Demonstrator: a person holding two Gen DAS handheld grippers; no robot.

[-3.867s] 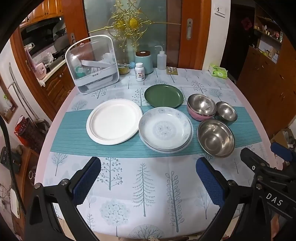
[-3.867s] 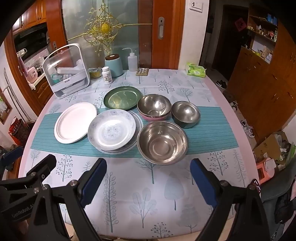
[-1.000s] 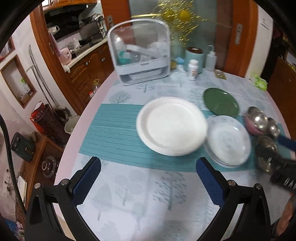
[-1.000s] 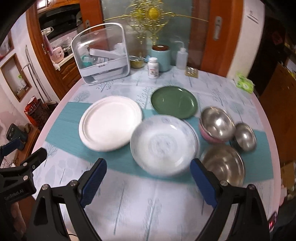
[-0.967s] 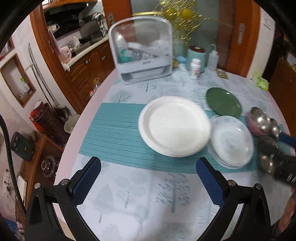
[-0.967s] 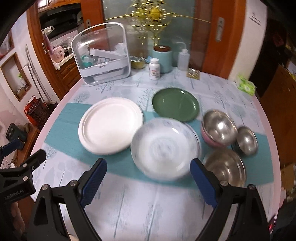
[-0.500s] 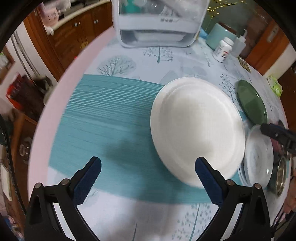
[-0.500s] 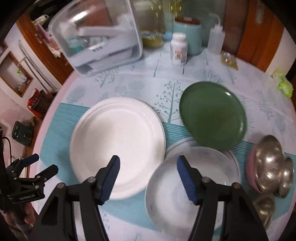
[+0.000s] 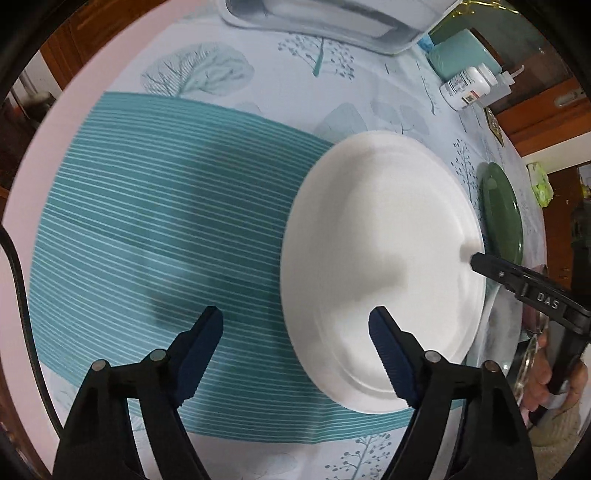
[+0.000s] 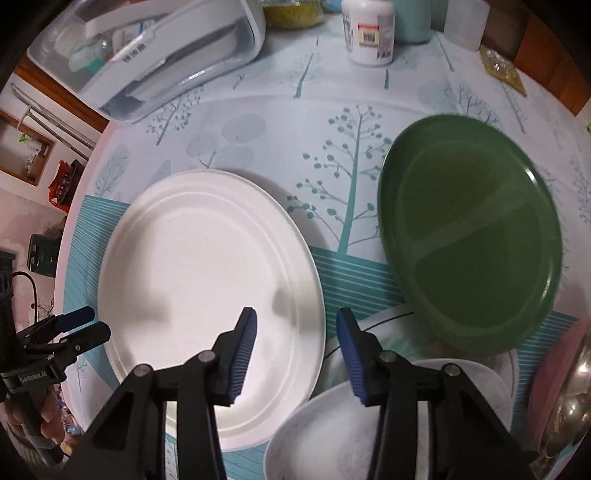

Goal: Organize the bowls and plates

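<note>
Left gripper (image 9: 295,332): jaws held apart over the near-left rim of the white plate; nothing is gripped.
Right gripper (image 10: 293,350): jaws held apart, narrower, straddling the right rim of the white plate; contact cannot be told.
White plate (image 10: 207,284): laid flat on the teal striped runner (image 9: 147,221), between the two grippers.
Patterned plate (image 10: 332,435): seen just right of the white plate, beneath the right gripper.
Green plate (image 10: 469,243): set farther right, apart from the white plate.
Steel bowl in pink bowl (image 10: 565,391): glimpsed at the right edge.
Clear storage box (image 10: 155,48): placed at the far side.
White pill bottle (image 10: 369,33): stood beside it.
</note>
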